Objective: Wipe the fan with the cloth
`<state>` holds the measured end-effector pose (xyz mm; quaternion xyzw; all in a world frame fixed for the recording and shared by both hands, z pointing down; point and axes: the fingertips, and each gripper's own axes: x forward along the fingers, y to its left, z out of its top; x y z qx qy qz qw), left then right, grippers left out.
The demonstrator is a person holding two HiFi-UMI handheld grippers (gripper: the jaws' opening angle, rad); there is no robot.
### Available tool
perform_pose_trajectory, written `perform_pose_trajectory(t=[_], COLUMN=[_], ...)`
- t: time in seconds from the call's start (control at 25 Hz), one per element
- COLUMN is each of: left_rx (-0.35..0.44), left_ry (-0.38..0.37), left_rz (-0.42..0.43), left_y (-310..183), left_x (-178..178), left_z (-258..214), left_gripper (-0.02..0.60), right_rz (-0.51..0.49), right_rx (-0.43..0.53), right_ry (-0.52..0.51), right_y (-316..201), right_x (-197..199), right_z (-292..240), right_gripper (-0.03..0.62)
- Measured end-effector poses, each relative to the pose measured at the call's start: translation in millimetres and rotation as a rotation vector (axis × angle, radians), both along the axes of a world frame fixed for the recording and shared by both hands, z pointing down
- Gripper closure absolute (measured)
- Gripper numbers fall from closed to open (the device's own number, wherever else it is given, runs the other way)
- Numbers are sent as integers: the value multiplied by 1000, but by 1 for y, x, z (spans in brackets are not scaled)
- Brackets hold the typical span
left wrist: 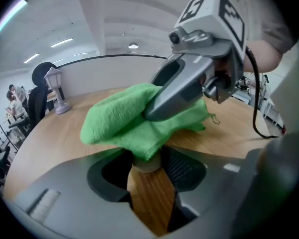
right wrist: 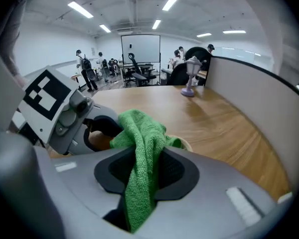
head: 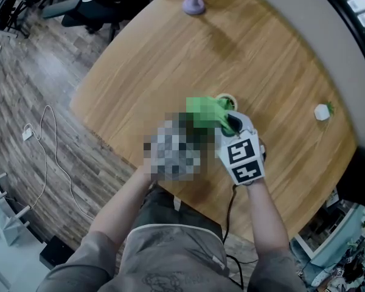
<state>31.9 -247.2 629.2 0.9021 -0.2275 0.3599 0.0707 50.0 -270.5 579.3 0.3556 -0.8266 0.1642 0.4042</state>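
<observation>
A green cloth [head: 204,111] is draped over a small beige fan [head: 226,97] near the front of the round wooden table [head: 170,59]. My right gripper [head: 228,123] is shut on the cloth [right wrist: 142,128], which hangs down between its jaws [right wrist: 145,151]. In the left gripper view the right gripper [left wrist: 152,113] presses the cloth [left wrist: 124,121] from above. My left gripper [left wrist: 145,156] holds the fan's beige stem [left wrist: 146,164] between its tips, under the cloth. The head view hides the left gripper behind a mosaic patch. It shows in the right gripper view [right wrist: 102,133], left of the cloth.
A lilac lamp-like object [head: 194,2] stands at the table's far edge. A small white thing [head: 322,111] lies near the right rim. A curved partition runs behind the table. A cable lies on the floor at left. People and office chairs are far behind.
</observation>
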Motion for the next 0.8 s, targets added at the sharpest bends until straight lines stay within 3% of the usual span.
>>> perform_pose_trajectory(t=[0.12,0.24,0.6,0.8], left_rx=[1,2,-34,-110], left_ry=[1,1,5,-26], left_rz=[-2,1,11,-15], left_y=[-1,-1,2,0], left_x=[1,1,1,-6], left_z=[1,1,3,6], left_gripper=[391,391,391,388], right_rz=[-120,-132,78,191], right_rx=[-58,-102,-47,7], right_ry=[9,-29,-26,-11], right_y=[26,32,-15,-32], right_x=[-20,-17,52,72], right_z=[11,11,-1,-19], right_gripper=[493,493,493,493])
